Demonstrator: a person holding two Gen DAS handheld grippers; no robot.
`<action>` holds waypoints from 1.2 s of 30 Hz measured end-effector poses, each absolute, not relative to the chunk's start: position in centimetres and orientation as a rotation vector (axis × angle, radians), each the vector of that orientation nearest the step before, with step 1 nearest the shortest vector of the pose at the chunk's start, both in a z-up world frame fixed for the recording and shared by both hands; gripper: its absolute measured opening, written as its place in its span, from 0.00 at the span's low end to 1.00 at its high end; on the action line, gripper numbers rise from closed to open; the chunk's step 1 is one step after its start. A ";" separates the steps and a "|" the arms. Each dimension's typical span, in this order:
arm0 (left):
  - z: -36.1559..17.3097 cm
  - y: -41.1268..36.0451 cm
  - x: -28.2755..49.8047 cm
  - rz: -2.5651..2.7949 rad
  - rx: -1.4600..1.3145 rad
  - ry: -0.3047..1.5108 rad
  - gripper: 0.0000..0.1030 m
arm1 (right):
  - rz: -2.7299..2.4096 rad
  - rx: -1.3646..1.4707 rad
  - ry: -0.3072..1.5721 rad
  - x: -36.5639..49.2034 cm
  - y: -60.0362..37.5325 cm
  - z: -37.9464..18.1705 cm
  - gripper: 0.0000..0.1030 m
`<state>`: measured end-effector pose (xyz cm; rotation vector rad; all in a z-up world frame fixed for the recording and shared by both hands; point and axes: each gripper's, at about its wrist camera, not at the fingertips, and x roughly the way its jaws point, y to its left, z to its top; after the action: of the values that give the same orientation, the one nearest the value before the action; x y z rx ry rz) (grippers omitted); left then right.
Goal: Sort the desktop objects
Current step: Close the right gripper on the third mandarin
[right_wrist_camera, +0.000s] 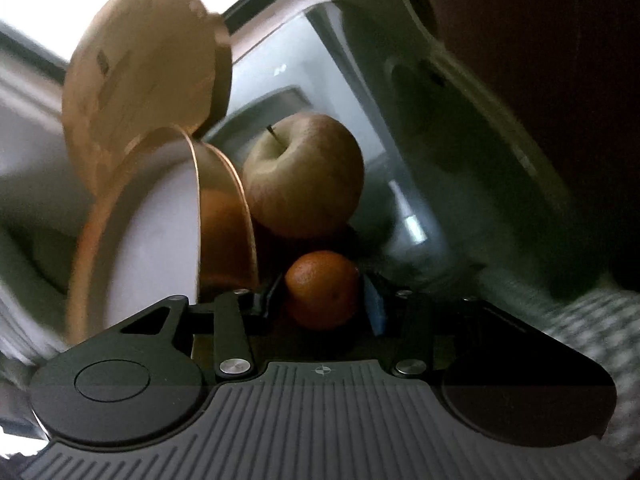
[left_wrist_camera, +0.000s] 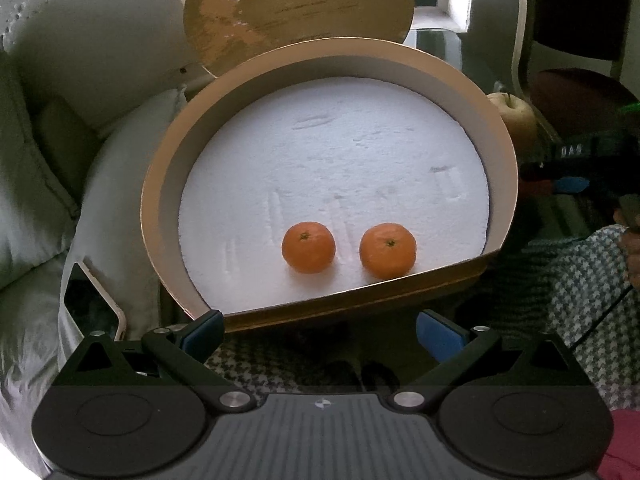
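A round brown box (left_wrist_camera: 160, 184) with a white foam floor holds two tangerines, one on the left (left_wrist_camera: 308, 246) and one on the right (left_wrist_camera: 387, 250), near its front rim. My left gripper (left_wrist_camera: 320, 334) is open and empty, just in front of the box's rim. My right gripper (right_wrist_camera: 322, 300) is shut on a third tangerine (right_wrist_camera: 322, 289), held beside the box's outer wall (right_wrist_camera: 224, 236). An apple (right_wrist_camera: 304, 176) lies just beyond it on the glass table; it also shows in the left wrist view (left_wrist_camera: 516, 116) behind the box.
The box's round lid (left_wrist_camera: 298, 12) stands tilted behind it (right_wrist_camera: 144, 80). A phone (left_wrist_camera: 94, 304) lies on a grey cushion at the left. A houndstooth cloth (left_wrist_camera: 580, 280) covers the right side. A dark chair back (right_wrist_camera: 540, 80) rises at the right.
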<state>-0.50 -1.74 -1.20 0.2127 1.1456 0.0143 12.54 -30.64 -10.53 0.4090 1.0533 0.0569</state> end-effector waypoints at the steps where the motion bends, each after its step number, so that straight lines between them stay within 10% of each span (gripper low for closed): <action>1: -1.2 -1.7 -0.5 0.013 0.212 1.144 0.99 | 0.048 0.338 1.051 12.4 -30.2 -10.2 0.43; 8: -1.1 -1.4 -0.7 0.021 0.198 1.142 0.99 | 0.045 -0.154 1.005 11.2 -25.8 -9.5 0.43; 36: -1.2 -1.6 -0.7 0.011 0.205 1.145 0.99 | 0.183 -0.073 1.023 10.5 -26.3 -9.9 0.64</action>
<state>-0.65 -1.59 -1.15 0.2054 1.1452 0.0106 10.47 -26.25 -9.95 -0.0729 1.0232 0.1829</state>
